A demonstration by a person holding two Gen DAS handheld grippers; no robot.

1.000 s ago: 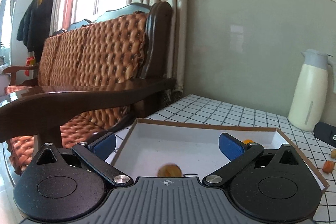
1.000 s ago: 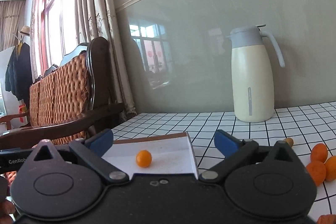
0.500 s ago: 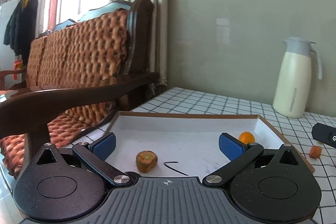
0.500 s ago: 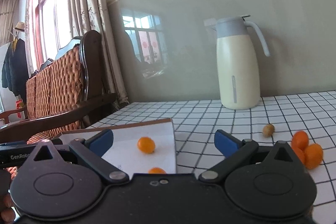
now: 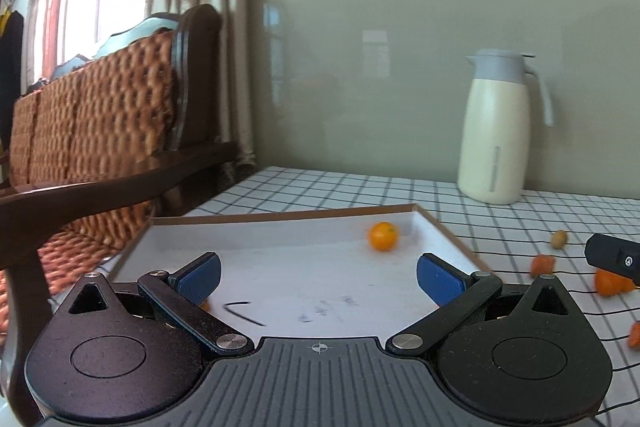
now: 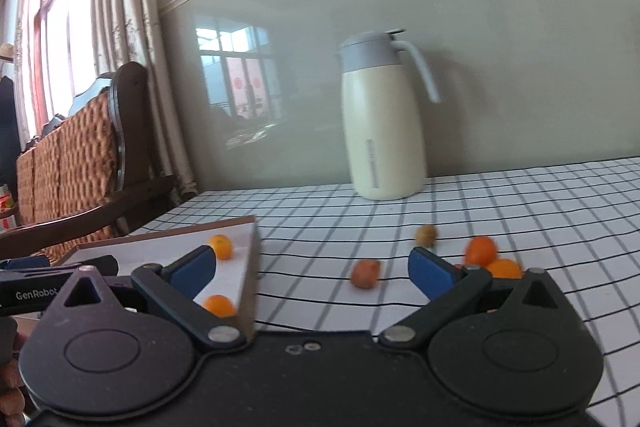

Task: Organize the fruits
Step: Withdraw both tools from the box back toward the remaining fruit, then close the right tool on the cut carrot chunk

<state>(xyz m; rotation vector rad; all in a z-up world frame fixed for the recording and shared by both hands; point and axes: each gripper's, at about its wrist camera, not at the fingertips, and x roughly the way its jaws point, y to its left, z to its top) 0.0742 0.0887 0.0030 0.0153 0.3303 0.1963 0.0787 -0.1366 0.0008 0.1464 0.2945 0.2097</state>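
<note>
Left gripper (image 5: pixel 318 277) spread wide and empty over the white tray (image 5: pixel 442 233), one orange fruit (image 5: pixel 383 235) near its far right corner. Right gripper (image 6: pixel 312 269) likewise apart, holding nothing, above checked tablecloth (image 6: pixel 520 195); brownish fruit (image 6: pixel 365 273), blurred, perhaps rolling, between its fingers. Cream jug (image 6: pixel 380 123) behind.

A table under a black-and-white checked cloth (image 6: pixel 500 195) carries a shallow white tray with a brown rim (image 5: pixel 440 227), a cream thermos jug with a grey lid (image 6: pixel 382 123) near the wall, and loose fruit: two oranges touching (image 6: pixel 480 250), a brownish fruit (image 6: pixel 365 273), and a small tan one (image 6: pixel 425 235).
</note>
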